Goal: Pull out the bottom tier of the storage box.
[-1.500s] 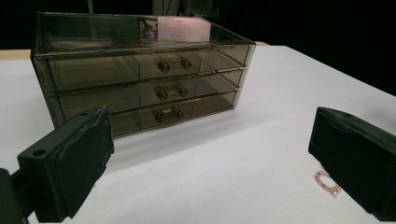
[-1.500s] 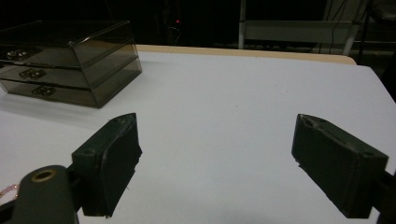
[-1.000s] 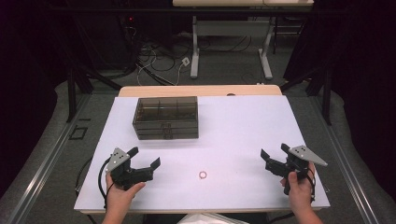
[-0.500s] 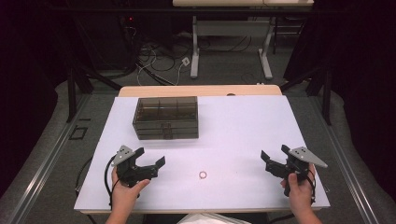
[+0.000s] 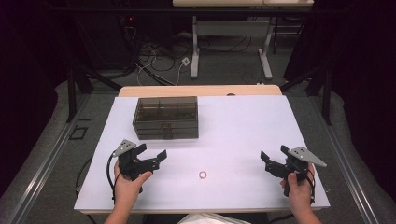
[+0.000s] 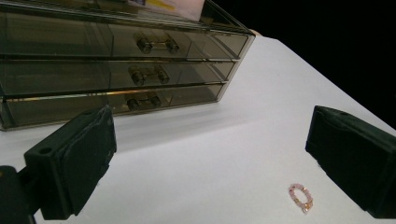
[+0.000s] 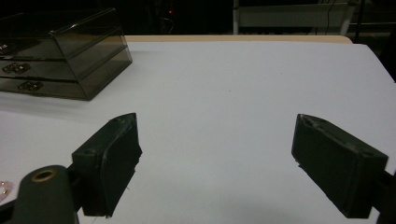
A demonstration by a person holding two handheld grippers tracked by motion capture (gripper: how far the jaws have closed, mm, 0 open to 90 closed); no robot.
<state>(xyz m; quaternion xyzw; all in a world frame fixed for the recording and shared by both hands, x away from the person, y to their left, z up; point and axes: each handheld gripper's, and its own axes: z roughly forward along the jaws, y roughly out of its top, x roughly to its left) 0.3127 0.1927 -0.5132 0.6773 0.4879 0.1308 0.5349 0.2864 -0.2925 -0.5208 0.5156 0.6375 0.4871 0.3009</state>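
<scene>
A smoky see-through drawer box [image 5: 166, 117] with three drawers stands on the white table [image 5: 233, 126], left of centre. A small pink bead ring [image 5: 202, 174] lies near the front middle. My left gripper [image 5: 153, 153] is open and empty, in front of the box and left of the ring. In the left gripper view the drawer box [image 6: 116, 60] fronts sit ahead of the left gripper [image 6: 215, 130], and the ring [image 6: 300, 197] lies close to the right jaw. My right gripper [image 5: 273, 154] is open and empty at the front right, and the right gripper view shows this gripper [image 7: 217, 140] over bare table.
The drawer box [image 7: 60, 51] shows at the far left of the right gripper view, and the ring [image 7: 2, 189] at its left edge. A wooden strip [image 5: 201, 90] borders the table's far edge. Beyond it are desk legs and cables on the floor.
My left gripper has moved right and a little forward, closer to the ring and the drawer box. The right gripper has hardly moved.
</scene>
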